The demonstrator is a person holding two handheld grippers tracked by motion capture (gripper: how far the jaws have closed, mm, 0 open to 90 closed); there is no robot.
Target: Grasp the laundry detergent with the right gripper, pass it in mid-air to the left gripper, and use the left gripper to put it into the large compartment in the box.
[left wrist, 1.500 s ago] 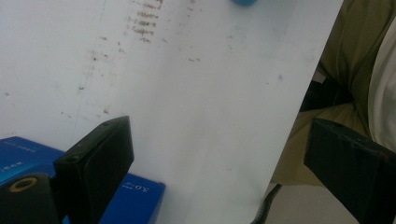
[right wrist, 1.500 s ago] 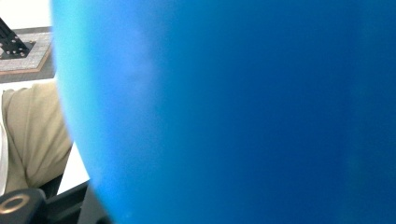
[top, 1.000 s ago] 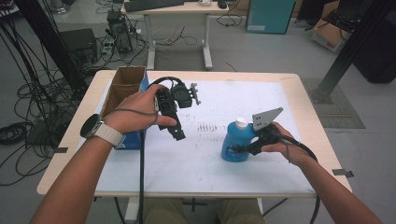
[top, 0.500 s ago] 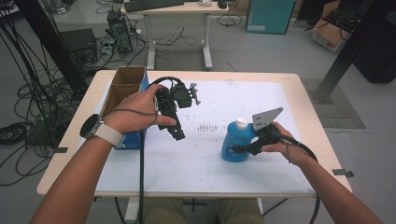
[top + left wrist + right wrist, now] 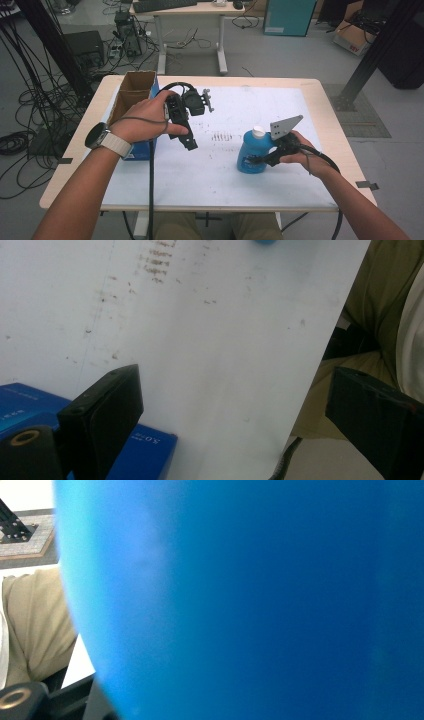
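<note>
- High view: the table (image 5: 320,100), under a white sheet, carries an open cardboard box (image 5: 131,95) at its far left and a blue bottle (image 5: 251,151) right of centre.
- The blue bottle stands upright, long axis vertical, its white cap (image 5: 257,131) on top, near the table's front half.
- The right gripper (image 5: 261,159) comes at the bottle level from the right, jaws clamped on its lower body; the right hand (image 5: 300,152) wraps the grip, forearm angling in from the bottom right.
- The left gripper (image 5: 187,142) is held above the sheet, pointing down toward the person, in the left hand (image 5: 145,120), which wears a watch (image 5: 96,136).
- Left gripper view adds what the high view lacks: the jaws stand wide apart with nothing between them, over the sheet's near edge, with a blue box (image 5: 145,447) beside one jaw.
- Right gripper view: the bottle's blue wall sits right against the lens.
</note>
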